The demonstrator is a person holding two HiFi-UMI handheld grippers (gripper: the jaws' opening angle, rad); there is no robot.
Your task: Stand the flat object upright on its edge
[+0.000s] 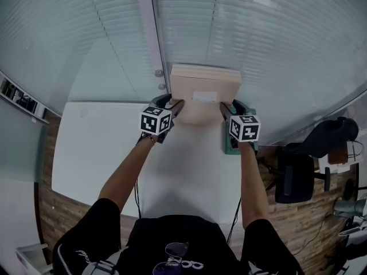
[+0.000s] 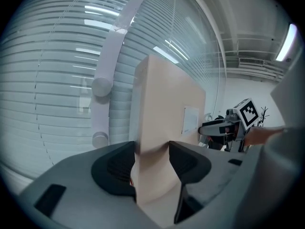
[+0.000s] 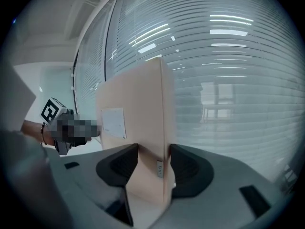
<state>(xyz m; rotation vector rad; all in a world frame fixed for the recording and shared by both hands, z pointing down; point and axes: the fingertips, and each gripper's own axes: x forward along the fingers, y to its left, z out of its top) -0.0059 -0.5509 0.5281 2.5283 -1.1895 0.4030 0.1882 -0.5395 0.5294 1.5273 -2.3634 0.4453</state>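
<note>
We are holding the flat beige box upright over the far end of the white table, the left gripper clamping one side edge and the right gripper clamping the other. We are judging the set-down to be in hand: next we are needing to settle its bottom edge squarely on the table, then ease both pairs of jaws apart without tipping it
</note>
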